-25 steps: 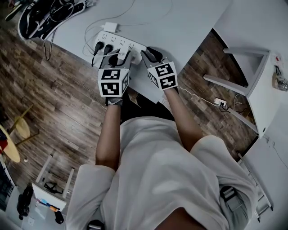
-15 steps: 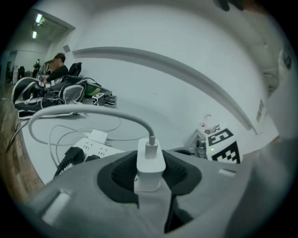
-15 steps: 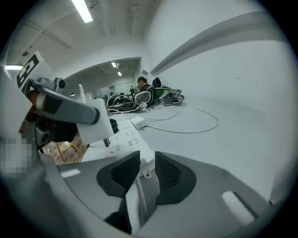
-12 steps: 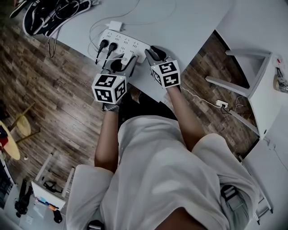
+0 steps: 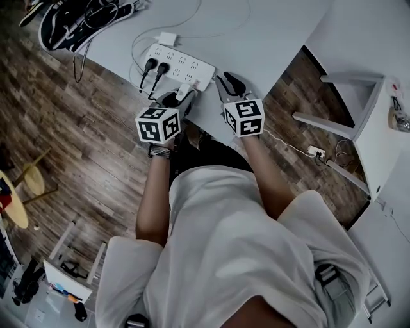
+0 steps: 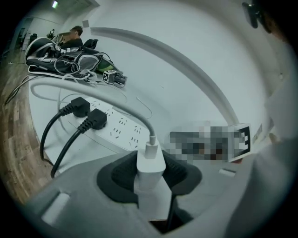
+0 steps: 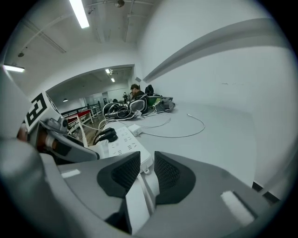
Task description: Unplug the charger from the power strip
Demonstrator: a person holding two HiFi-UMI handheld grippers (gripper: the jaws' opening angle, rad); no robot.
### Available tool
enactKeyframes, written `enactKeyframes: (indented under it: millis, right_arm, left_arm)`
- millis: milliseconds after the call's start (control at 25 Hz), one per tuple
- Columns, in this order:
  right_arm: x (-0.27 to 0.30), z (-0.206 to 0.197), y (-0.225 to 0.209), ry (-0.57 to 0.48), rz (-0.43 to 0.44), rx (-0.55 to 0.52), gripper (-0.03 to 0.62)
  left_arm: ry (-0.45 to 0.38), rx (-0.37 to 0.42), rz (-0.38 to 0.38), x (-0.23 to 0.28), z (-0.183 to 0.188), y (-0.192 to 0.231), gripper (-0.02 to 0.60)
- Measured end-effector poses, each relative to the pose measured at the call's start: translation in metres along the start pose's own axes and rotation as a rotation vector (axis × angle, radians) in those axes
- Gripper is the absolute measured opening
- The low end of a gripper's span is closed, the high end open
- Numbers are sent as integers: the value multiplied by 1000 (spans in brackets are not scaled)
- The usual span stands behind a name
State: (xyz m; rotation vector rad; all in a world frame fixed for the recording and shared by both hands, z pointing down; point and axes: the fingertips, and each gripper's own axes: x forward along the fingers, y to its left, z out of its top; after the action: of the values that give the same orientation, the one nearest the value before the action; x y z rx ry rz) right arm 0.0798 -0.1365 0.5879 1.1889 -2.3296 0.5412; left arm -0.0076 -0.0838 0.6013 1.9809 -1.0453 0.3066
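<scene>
The white power strip (image 5: 186, 64) lies on the white table, with two black plugs (image 5: 155, 65) in its left end. My left gripper (image 5: 176, 98) is shut on the white charger (image 6: 150, 162), which sits clear of the strip (image 6: 116, 128) on the near side. The charger's white cable (image 6: 93, 86) arcs away over the strip. My right gripper (image 5: 229, 82) hovers just off the strip's right end (image 7: 128, 142). Its jaws (image 7: 146, 172) stand a little apart with nothing between the pads.
A small white adapter (image 5: 168, 38) with thin cables lies behind the strip. A pile of black gear (image 5: 83, 16) sits at the table's far left. The table edge runs just under both grippers, with wood floor below. White furniture (image 5: 365, 109) stands to the right.
My left gripper drew back from the strip with the charger and rolled. My right gripper lifted off the strip's right end and shifted right.
</scene>
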Motion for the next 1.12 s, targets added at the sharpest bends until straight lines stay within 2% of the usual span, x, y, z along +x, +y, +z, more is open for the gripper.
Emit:
enactKeyframes:
  millis: [320,440,520,720,880,1120]
  right_arm:
    - [-11,2,11,5,23,21,94]
    - [-14,4,15,17,37,34,94]
    - [-15,5,18,25,44,43,95]
    - [-12,7,23,54,64,64,95]
    - [-12,16,30,40,63,86,95]
    - [-9,30,36,41,52,115,95]
  left_arm:
    - [70,2,34,11,-6,-2,146]
    - [120,3,58,10,-8,4,204]
    - [154,11,66,8,-9,9,221]
    - [278,96,70,6,-11,19,270]
    - [359,167,46,2,-11,23,285]
    - [451,185,6,-6,-16,26,315]
